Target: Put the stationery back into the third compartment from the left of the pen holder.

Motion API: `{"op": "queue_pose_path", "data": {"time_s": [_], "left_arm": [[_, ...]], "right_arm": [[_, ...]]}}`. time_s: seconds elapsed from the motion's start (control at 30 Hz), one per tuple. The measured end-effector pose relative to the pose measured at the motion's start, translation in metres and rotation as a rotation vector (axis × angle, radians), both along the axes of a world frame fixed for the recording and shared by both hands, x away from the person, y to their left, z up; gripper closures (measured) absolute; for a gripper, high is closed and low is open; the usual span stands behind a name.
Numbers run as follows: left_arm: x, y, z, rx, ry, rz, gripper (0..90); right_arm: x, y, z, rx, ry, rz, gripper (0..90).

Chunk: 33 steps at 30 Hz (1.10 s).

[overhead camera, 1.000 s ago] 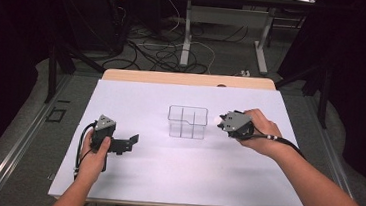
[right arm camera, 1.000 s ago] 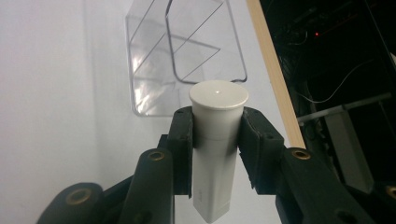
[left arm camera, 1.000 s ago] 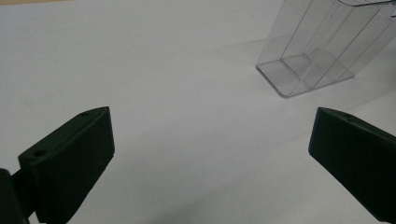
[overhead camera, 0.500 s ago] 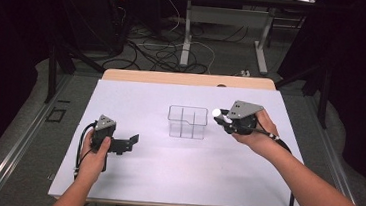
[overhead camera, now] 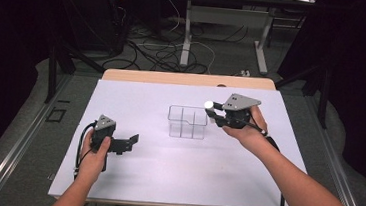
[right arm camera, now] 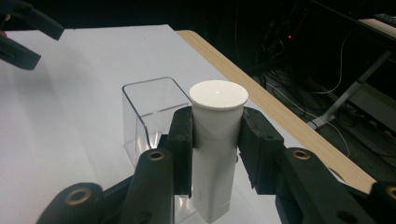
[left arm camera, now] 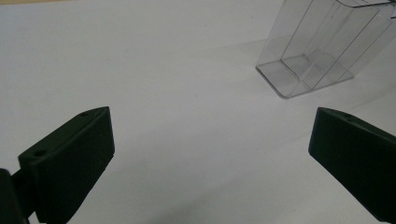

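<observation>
A clear plastic box (overhead camera: 187, 122) with inner dividers stands mid-table on the white sheet; it shows in the left gripper view (left arm camera: 317, 46) and the right gripper view (right arm camera: 149, 116). My right gripper (overhead camera: 214, 110) hangs just right of the box, shut on a white tube (right arm camera: 216, 140) with a round flat cap (overhead camera: 209, 105), held upright above the sheet. My left gripper (overhead camera: 129, 143) rests low at the left of the table, open, its jaws wide apart with nothing between them, pointing toward the box.
The white sheet (overhead camera: 165, 171) covers most of a wooden table (overhead camera: 188, 78). Beyond the far edge, cables (overhead camera: 165, 51) and desk legs stand on a dark floor. The left gripper (right arm camera: 23, 32) appears far off in the right gripper view.
My right gripper has lifted slightly and turned, bringing the white tube closer to the box's right side. The left gripper has stayed put.
</observation>
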<state>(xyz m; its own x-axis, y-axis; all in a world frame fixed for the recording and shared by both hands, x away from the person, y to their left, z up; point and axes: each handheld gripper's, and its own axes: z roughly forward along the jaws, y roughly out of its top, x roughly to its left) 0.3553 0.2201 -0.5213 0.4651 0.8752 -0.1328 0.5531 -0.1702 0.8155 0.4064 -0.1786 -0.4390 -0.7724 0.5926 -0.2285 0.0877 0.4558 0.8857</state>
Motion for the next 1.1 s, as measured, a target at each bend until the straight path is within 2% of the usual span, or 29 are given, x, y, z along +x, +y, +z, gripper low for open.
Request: {"op": "queue_pose_path", "data": {"time_s": [0.3, 0.5, 0.7, 0.77, 0.83, 1.1], "left_arm": [[0.000, 0.000, 0.000, 0.001, -0.003, -0.002, 0.2], [0.000, 0.000, 0.000, 0.001, -0.002, -0.002, 0.2], [0.000, 0.000, 0.000, 0.001, -0.001, -0.003, 0.2], [0.000, -0.001, -0.001, 0.000, -0.009, 0.002, 0.2], [0.000, -0.001, -0.001, -0.002, -0.009, 0.002, 0.2], [0.000, 0.000, 0.000, 0.001, -0.002, -0.003, 0.2]], "right_arm": [[0.005, 0.009, 0.002, 0.086, 0.015, -0.029, 66.7], [0.008, 0.010, 0.001, 0.153, 0.051, -0.070, 66.8], [0.009, 0.014, -0.004, 0.183, 0.063, -0.092, 66.7], [0.009, 0.015, -0.007, 0.195, 0.081, -0.094, 66.8], [0.008, 0.017, -0.010, 0.181, 0.087, -0.100, 66.7], [0.009, 0.023, -0.022, 0.184, 0.092, -0.119, 66.7]]}}
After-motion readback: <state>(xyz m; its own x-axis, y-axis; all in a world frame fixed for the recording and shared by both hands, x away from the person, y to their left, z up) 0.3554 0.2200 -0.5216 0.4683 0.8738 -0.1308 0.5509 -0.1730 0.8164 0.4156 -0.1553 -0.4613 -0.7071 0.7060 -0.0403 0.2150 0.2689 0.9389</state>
